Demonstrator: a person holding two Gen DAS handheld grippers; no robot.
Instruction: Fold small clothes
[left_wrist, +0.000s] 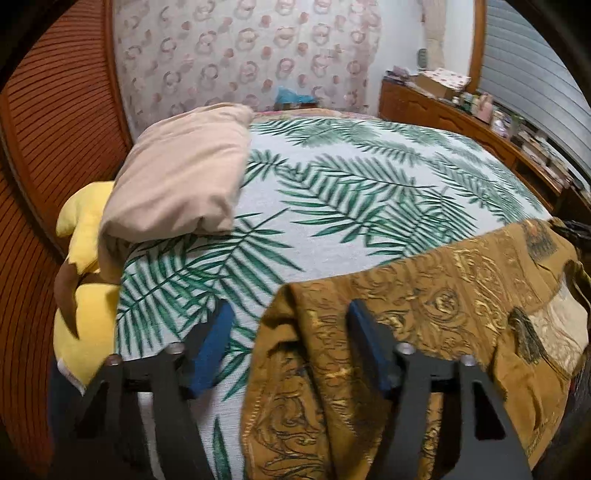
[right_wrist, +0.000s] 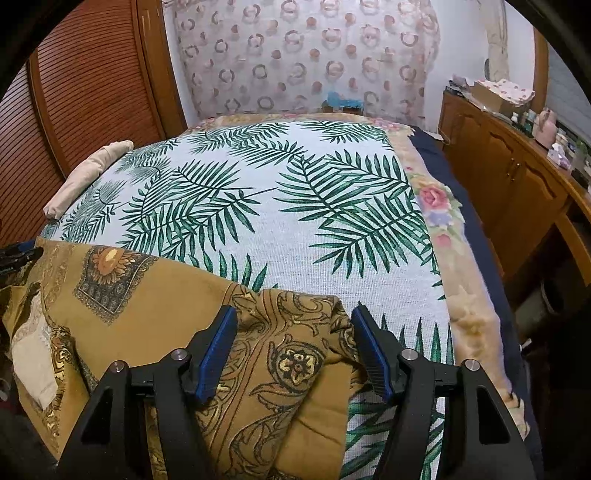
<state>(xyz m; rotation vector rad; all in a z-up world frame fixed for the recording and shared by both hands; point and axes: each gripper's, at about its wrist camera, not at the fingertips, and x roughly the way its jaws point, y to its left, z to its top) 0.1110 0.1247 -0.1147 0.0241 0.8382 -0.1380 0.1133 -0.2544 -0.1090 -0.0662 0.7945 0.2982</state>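
Now: brown patterned garment (left_wrist: 424, 314) spread along near edge of bed (left_wrist: 351, 184), on top of palm-leaf bedspread (right_wrist: 295, 221). Gold scrollwork and framed flower motifs on cloth, pale patch towards one end.

Left gripper (left_wrist: 291, 347) low over garment's left end. Jaws roughly half open, not pressing anything. Cloth edge draped up between blue pads; right pad (left_wrist: 369, 350) against or just over fabric, left pad (left_wrist: 210, 347) over bare bedspread. Contact hard to judge, no pinch visible.

Right gripper (right_wrist: 295, 347) over garment's right end, where cloth bunches into thick fold. Jaws about half open, straddling that fold. Left pad (right_wrist: 218, 354) beside fabric, right pad (right_wrist: 369, 354) at cloth's edge with bedspread behind. No grip visible.

Beige pillow (left_wrist: 184, 173) at far left of bed, yellow plush toy (left_wrist: 88, 266) below it at bed's edge. Floral blanket (right_wrist: 439, 206) showing past bedspread's right side, dark sheet beside it. Slatted wooden doors (left_wrist: 55, 110) to left, circle-print curtain (right_wrist: 306, 59) behind bed, wooden cabinet (right_wrist: 498, 166) with clutter on top to right.
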